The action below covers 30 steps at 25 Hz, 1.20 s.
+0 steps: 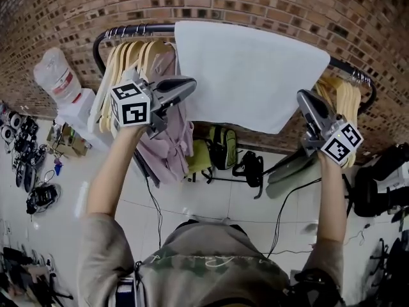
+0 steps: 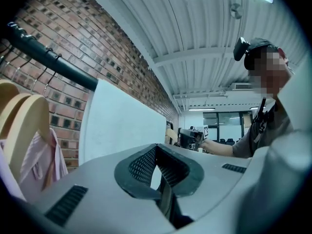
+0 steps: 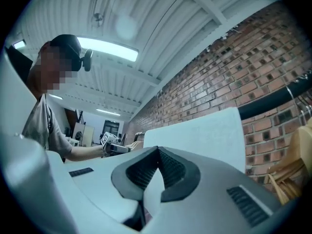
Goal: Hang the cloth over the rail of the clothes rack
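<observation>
A white cloth hangs draped over the black rail of the clothes rack, spread flat against the brick wall. My left gripper is raised beside the cloth's left edge, its tips just short of it. Its jaws are shut with nothing between them. My right gripper is up by the cloth's lower right corner, also shut and empty. In the left gripper view the closed tips point at the cloth below the rail. The right gripper view shows shut tips before the cloth.
Wooden hangers and a pink garment hang left of the cloth; more hangers hang at the rail's right end. A water bottle stands at the left. Bags and cables lie on the floor under the rack.
</observation>
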### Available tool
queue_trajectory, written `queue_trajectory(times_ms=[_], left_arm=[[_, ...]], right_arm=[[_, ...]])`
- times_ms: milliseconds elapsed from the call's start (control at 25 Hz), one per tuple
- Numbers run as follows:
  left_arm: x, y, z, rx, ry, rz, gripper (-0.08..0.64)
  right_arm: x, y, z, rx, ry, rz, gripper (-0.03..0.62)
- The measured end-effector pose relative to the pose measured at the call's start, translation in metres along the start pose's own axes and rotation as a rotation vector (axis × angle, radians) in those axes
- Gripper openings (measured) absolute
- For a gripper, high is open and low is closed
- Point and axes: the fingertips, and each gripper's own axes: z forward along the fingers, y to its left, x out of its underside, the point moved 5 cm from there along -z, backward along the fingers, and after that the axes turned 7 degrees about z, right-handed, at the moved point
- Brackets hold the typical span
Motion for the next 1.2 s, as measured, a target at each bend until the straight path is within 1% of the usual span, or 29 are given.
queue_trajectory(times_ms=[160, 240, 320, 440, 520, 600, 720, 880, 1040, 1120, 1200], left_arm=[[0.006, -0.003, -0.001, 0.039, 0.029, 0.014, 0.005], [0.01, -0.006, 0.0, 0.059, 0.046, 0.022, 0.005], [0.015, -0.013, 0.001, 0.083, 0.062, 0.025, 0.005], [0.02, -0.025, 0.0, 0.108, 0.067, 0.018, 0.005], [0.022, -0.035, 0.002, 0.112, 0.064, 0.018, 0.005], [0.024, -0.051, 0.005, 0.108, 0.062, 0.021, 0.005], [0.029, -0.082, 0.003, 0.091, 0.053, 0.014, 0.005], [0.03, -0.133, -0.008, 0.068, 0.016, 0.01, 0.005], [0.033, -0.216, 0.007, 0.131, -0.029, 0.02, 0.005], [0.039, -0.254, 0.015, 0.132, -0.011, 0.027, 0.005], [0.045, -0.287, 0.016, 0.119, 0.011, 0.026, 0.005]], right_arm=[[0.008, 0.03, 0.009, -0.024, 0.045, -0.046, 0.008], [0.014, 0.043, 0.012, -0.004, 0.087, -0.057, 0.009], [0.018, 0.057, 0.013, 0.005, 0.102, -0.056, 0.008], [0.02, 0.084, 0.015, -0.017, 0.068, -0.05, 0.008], [0.02, 0.099, 0.011, -0.015, 0.037, -0.054, 0.008], [0.025, 0.113, 0.001, -0.033, 0.026, -0.043, 0.009], [0.036, 0.134, -0.017, -0.061, 0.04, -0.023, 0.008], [0.05, 0.158, -0.046, -0.101, 0.045, 0.018, 0.008], [0.066, 0.173, -0.097, -0.092, 0.056, 0.092, 0.008], [0.069, 0.184, -0.117, -0.1, 0.039, 0.094, 0.009], [0.069, 0.202, -0.132, -0.129, 0.017, 0.085, 0.008]])
